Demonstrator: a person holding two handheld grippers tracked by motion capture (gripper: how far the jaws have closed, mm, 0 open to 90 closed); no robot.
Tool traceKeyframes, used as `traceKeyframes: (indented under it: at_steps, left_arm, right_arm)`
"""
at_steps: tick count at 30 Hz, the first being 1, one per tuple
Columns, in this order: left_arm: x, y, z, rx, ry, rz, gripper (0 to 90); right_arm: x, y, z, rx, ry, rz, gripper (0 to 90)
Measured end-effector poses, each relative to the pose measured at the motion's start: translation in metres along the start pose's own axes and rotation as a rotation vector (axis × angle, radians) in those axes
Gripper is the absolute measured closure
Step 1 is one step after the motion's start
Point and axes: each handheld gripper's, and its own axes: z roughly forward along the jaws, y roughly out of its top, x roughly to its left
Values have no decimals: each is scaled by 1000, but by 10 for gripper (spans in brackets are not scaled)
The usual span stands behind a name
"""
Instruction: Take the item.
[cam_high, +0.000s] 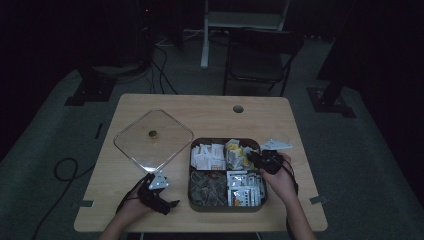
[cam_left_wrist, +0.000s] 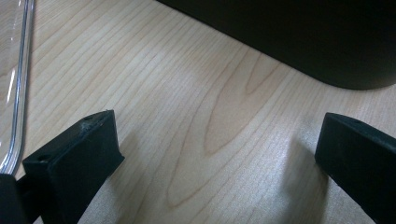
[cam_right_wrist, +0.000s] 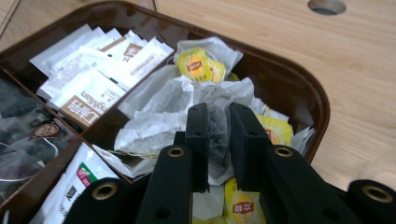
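The right claw (cam_right_wrist: 218, 126) stands over the far right compartment of the dark brown four-compartment plastic tray (cam_right_wrist: 299, 81), its two black jaws clamped together on a white paper tea bag (cam_right_wrist: 215, 100). The bag lies on top of the loose heap in that compartment and is not yet lifted clear. The left claw (cam_left_wrist: 210, 154) rests low over the pale wood desk (cam_left_wrist: 187, 93), jaws wide apart with nothing between them, just beside the clear square glass lid (cam_high: 153, 140) and the tray's dark wall.

Handling, as judged from the pictures:
- The tea bag looks very light, soft and crumpled. It will fold rather than resist, so a light squeeze should hold it.
- The thin paper could tear. A grip on the gathered body of the bag, as now, looks safer than a grip on an edge.
- Strings and tags run among the neighbouring bags. A slow lift is advised, since a snagged string may drag a second bag out.

Legible markings:
- Yellow tags (cam_right_wrist: 198, 65) in the same compartment carry a red Lipton-style emblem. A lower yellow tag (cam_right_wrist: 243, 205) shows Chinese characters.
- The white and brown sachets (cam_right_wrist: 88, 74) in the far left compartment bear print too blurred to read with confidence.
- The sachets with red and green marks (cam_right_wrist: 81, 179) in the near right compartment cannot be read.
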Motion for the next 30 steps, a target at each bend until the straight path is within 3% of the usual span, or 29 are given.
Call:
traceKeyframes:
  at_steps: [18,30]
  left_arm:
    - [0,0,0,0,2,3,3]
    - [0,0,0,2,1,4,4]
  right_arm:
    - [16,26,-31,-126,78,-12,804]
    - [8,36,-49,-191,46,-10,804]
